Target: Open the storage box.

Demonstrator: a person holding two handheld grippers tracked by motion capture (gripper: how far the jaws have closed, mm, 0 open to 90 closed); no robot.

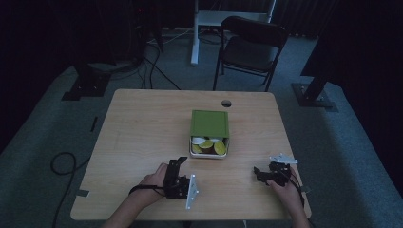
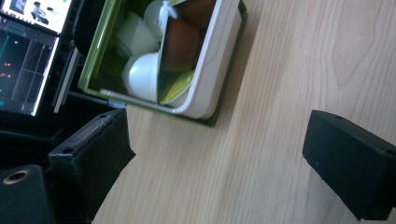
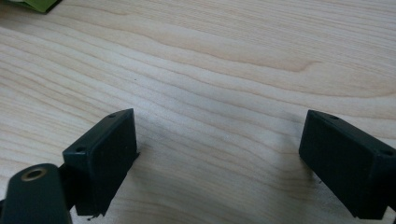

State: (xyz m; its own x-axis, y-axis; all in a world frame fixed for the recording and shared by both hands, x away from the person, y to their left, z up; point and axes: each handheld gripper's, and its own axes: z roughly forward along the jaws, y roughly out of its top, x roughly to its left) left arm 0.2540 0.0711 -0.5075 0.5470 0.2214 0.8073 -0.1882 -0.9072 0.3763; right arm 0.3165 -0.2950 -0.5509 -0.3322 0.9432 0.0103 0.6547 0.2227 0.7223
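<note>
High view first: we see the desk [image 1: 142,142] with a green box [image 1: 209,123] standing a little right of its middle, nearer the far edge than the near one. A white tray [image 1: 209,148] slides out of the box toward us, and round capsules [image 1: 207,144] lie in it, white, yellow-green and brown. Our left gripper [image 1: 179,166] rests near the near edge, left of the tray and apart from it. Our right gripper [image 1: 259,173] lies near the near right corner, well apart from the box. Both hold nothing.

Left gripper view: the jaws stand spread wide over bare wood, with the tray's [image 2: 212,65] open end just ahead of them and off to one side. Capsules [image 2: 144,74] crowd the tray, some on their sides, a brown one [image 2: 180,44] wedged between white ones.

Right gripper view: the jaws are spread wide too, over bare desk [image 3: 210,70], and a green corner of the box [image 3: 39,4] peeks in at the top edge.

We judge the step to be reaching into the tray for a capsule. To do it well, we should bring the left gripper in from above, pick a capsule lying free at the tray's open end, and close on its sides gently. The right gripper could steady the box so it doesn't slide.
</note>
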